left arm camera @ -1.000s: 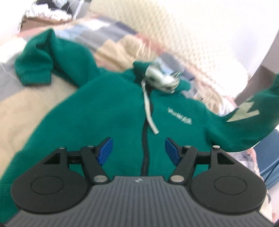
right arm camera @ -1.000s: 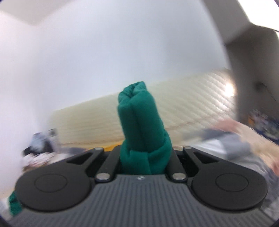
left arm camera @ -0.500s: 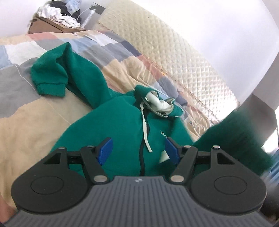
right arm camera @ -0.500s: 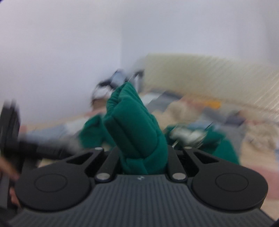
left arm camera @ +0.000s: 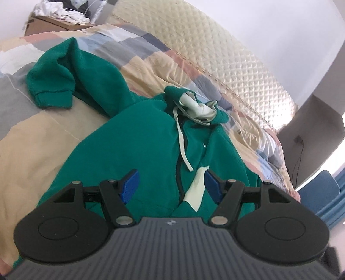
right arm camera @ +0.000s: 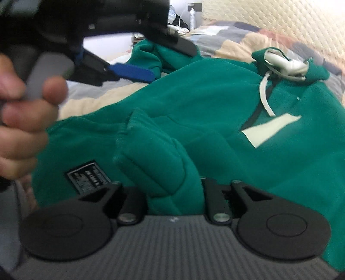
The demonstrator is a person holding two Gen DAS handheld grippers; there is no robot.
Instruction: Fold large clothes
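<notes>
Green hoodie (left arm camera: pixel 148 137) lying front-up on bed (left arm camera: pixel 43 137), zip axis running near-to-far. Right tool (right arm camera: pixel 172 189) just been opening, folded sleeve cuff (right arm camera: pixel 151 159) between jaws, lying across chest. Left tool (left arm camera: pixel 170 185) hovering open, empty, above hem; far-left sleeve (left arm camera: pixel 64 73) unfolded, nearer left tool.

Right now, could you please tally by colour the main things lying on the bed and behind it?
Green: 1, the hoodie
Patchwork multicolour: 1, the quilt
Cream: 1, the quilted headboard
Brown: 1, the cardboard box
White: 1, the heap of clothes on the box
Total: 5
</notes>
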